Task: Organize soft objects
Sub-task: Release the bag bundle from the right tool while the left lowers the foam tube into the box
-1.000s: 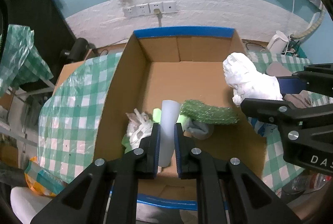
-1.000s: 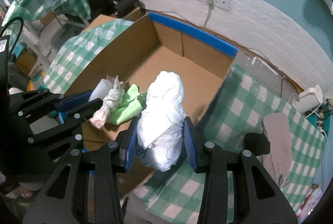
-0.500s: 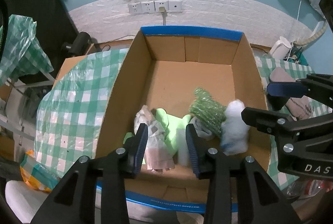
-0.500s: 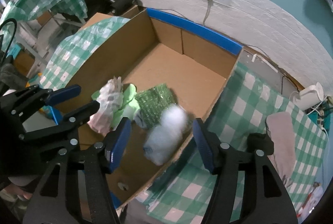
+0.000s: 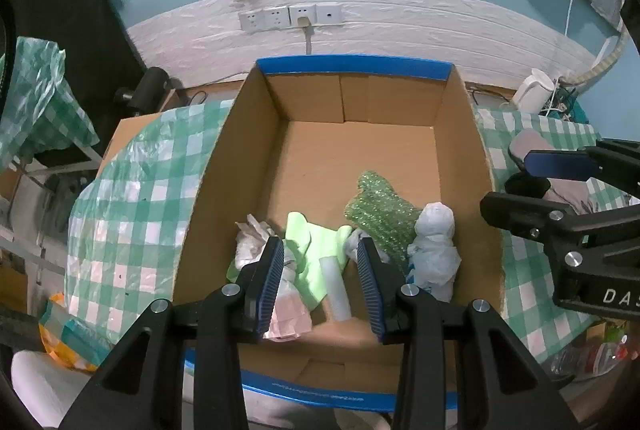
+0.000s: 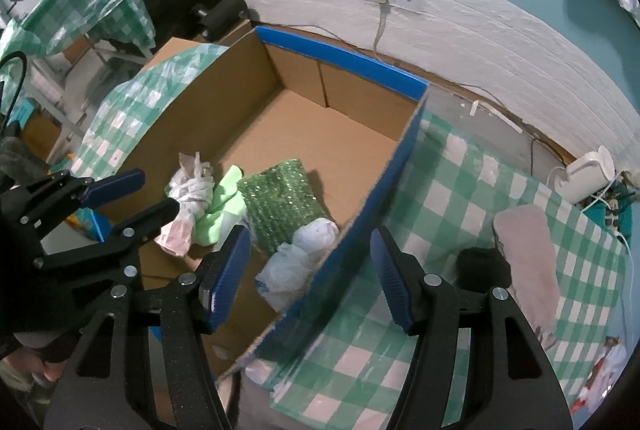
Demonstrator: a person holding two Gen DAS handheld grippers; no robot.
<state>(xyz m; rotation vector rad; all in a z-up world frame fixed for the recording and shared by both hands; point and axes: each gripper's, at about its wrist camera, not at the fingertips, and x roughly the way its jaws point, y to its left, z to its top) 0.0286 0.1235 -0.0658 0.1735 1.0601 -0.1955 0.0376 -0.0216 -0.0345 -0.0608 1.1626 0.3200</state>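
Two pairs of tongs hang released over the cardboard box (image 5: 248, 134), gripping nothing: the left tongs (image 5: 320, 280) stand apart above the white foam tube (image 5: 335, 288), whose long axis runs straight away from them, and the right tongs (image 6: 310, 272) straddle the box's blue-edged wall over the white plastic bundle (image 6: 298, 258). Beyond lie the green bubble wrap (image 5: 378, 210), light green cloth (image 5: 310, 250) and pink-white bag (image 5: 262, 258), all boxed. Outside the right tongs, a grey cloth (image 6: 528, 250) and a dark item (image 6: 482, 266) apparently wait on the tabletop (image 6: 440, 190).
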